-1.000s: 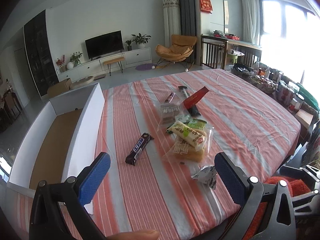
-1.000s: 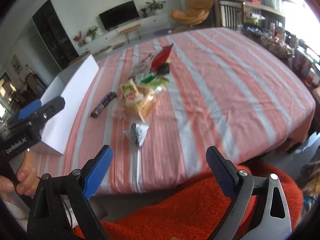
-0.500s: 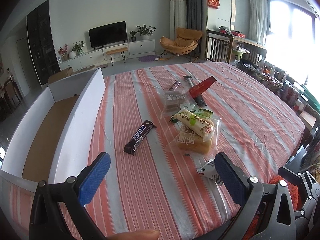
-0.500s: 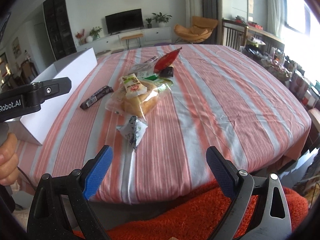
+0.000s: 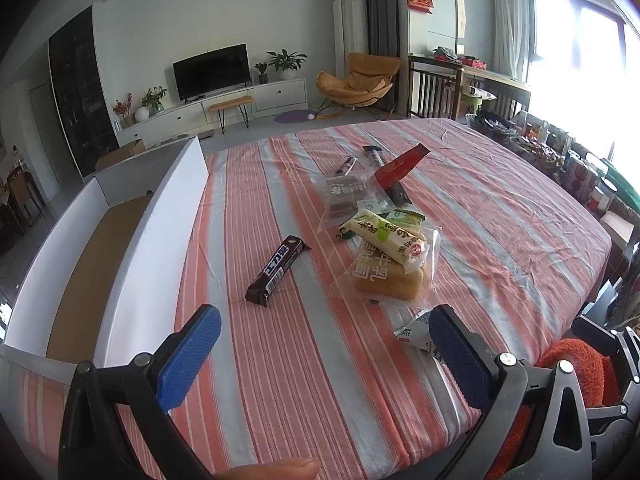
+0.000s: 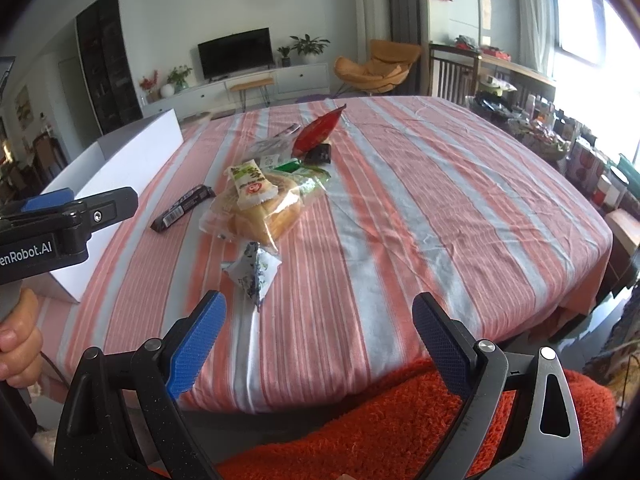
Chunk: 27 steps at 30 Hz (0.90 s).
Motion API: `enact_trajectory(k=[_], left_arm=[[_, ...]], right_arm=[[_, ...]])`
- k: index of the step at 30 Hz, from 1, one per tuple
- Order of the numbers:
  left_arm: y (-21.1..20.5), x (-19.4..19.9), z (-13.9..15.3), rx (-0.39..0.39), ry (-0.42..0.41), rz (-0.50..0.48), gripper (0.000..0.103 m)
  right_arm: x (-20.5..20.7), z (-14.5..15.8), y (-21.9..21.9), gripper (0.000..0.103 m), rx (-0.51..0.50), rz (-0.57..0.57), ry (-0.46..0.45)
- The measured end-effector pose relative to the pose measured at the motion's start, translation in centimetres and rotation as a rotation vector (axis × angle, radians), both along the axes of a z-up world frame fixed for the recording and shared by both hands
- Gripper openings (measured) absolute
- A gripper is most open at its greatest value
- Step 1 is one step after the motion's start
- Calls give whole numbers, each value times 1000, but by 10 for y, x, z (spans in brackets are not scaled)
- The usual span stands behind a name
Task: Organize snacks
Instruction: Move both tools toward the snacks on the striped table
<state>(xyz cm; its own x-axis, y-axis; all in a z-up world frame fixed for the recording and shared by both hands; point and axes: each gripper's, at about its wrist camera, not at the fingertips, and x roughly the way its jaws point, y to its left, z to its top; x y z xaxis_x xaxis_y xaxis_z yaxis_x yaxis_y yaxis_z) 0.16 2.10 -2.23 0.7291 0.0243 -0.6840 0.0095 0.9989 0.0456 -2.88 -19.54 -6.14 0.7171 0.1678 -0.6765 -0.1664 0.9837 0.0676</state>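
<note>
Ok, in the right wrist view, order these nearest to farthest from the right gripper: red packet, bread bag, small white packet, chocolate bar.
From the right gripper:
1. Small white packet, just ahead of the left finger.
2. Bread bag, behind it, centre-left.
3. Chocolate bar, further left, toward the white box.
4. Red packet, far end of the pile, propped up.

Box [image 5: 152, 240] left of chocolate bar [image 5: 278, 268]; bread packet [image 5: 390, 272] right of it
</note>
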Motion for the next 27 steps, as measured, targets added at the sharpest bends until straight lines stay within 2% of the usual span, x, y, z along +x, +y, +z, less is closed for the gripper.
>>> enact_trajectory(k=[27], left_arm=[[-4,3,-13,20,32,-10,103]], right_arm=[[1,-12,3,96,-21,8,39]])
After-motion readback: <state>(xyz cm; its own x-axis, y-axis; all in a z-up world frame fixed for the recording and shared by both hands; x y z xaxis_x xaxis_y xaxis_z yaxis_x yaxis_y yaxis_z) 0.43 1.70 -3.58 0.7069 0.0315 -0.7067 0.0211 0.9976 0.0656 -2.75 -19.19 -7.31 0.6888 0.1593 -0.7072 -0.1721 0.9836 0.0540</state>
